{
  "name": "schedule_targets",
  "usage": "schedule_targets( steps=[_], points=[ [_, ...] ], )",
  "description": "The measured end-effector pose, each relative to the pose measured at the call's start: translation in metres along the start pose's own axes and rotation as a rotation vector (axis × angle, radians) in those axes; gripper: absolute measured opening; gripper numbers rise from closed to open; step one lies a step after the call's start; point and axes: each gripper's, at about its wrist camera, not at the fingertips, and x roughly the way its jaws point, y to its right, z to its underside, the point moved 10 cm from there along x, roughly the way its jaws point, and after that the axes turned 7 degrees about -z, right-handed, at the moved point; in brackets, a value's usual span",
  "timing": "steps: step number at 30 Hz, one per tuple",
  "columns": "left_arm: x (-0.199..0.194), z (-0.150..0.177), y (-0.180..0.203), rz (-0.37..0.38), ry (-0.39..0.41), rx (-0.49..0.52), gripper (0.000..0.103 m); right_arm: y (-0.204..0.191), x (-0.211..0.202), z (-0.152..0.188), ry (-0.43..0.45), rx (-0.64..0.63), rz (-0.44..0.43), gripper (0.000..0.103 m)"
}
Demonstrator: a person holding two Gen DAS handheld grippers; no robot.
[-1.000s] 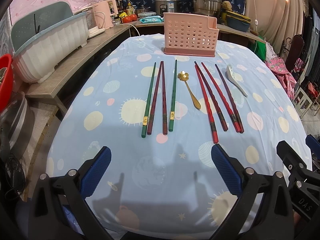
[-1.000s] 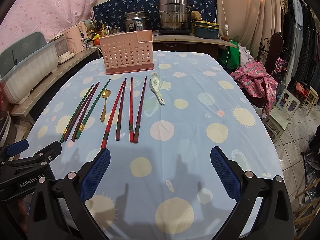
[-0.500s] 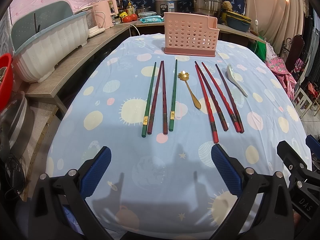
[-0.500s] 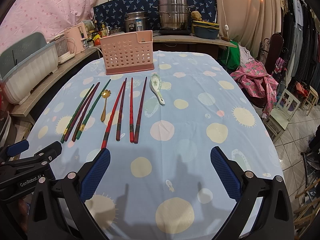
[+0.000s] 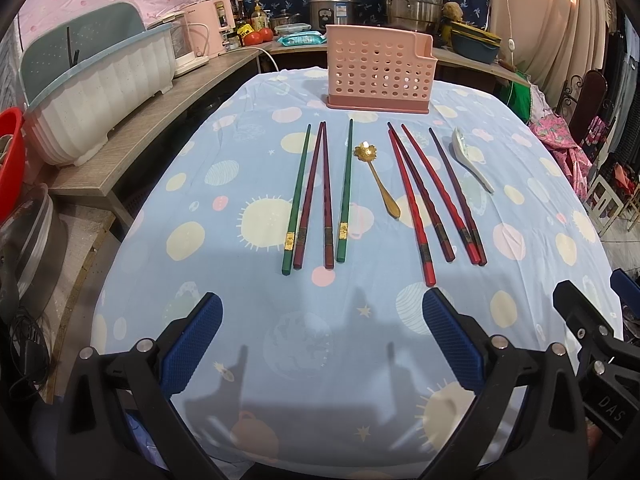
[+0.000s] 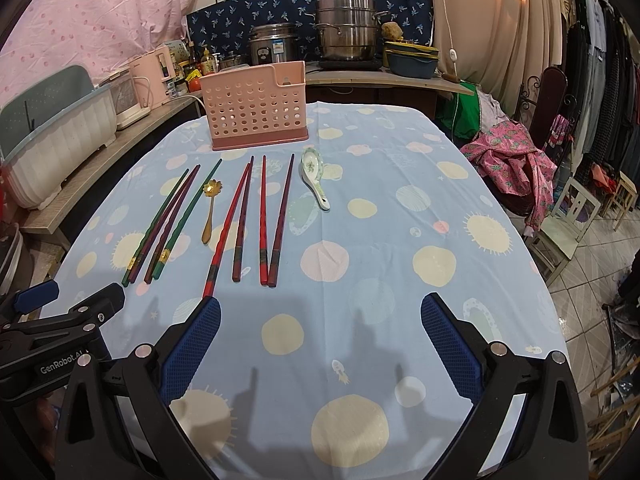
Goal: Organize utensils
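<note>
Left wrist view: left gripper (image 5: 320, 336) spread wide, empty; right gripper (image 6: 320, 340) likewise. Chopsticks (image 5: 316, 196) and spoons (image 5: 378, 178) lie on worktop (image 5: 200, 240), well short of pink basket (image 5: 378, 68). Suggest pinching one chopstick mid-shaft, then lifting cleanly.

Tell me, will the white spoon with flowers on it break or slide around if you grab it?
The white spoon looks glazed like ceramic, so it is probably stiff and could chip if dropped. Its shiny surface may feel slippery between the fingers. It lies bowl-up on the soft tablecloth, so a push would likely slide or pivot it, not roll it.
</note>
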Motion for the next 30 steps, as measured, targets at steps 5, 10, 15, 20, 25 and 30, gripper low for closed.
schedule_targets(
  steps=[5,10,15,20,25,30],
  points=[
    [0.000,0.001,0.001,0.001,0.001,0.000,0.096,0.000,0.000,0.000,0.001,0.000,0.000,0.097],
    [0.003,0.005,0.004,0.001,0.000,0.001,0.096,0.000,0.000,0.000,0.001,0.000,-0.001,0.097],
    [0.002,0.005,0.005,0.002,0.000,0.000,0.096,0.000,0.000,0.000,0.001,0.000,-0.001,0.097],
    [0.005,0.005,0.006,0.019,-0.009,-0.010,0.096,0.002,-0.001,0.001,-0.001,0.003,0.001,0.097],
    [0.020,0.000,-0.013,0.013,-0.027,-0.055,0.096,0.007,0.002,-0.001,-0.011,0.018,0.007,0.097],
    [0.047,-0.005,-0.042,-0.011,-0.062,-0.101,0.089,0.010,0.022,-0.011,-0.028,0.029,0.016,0.097]
  ],
)
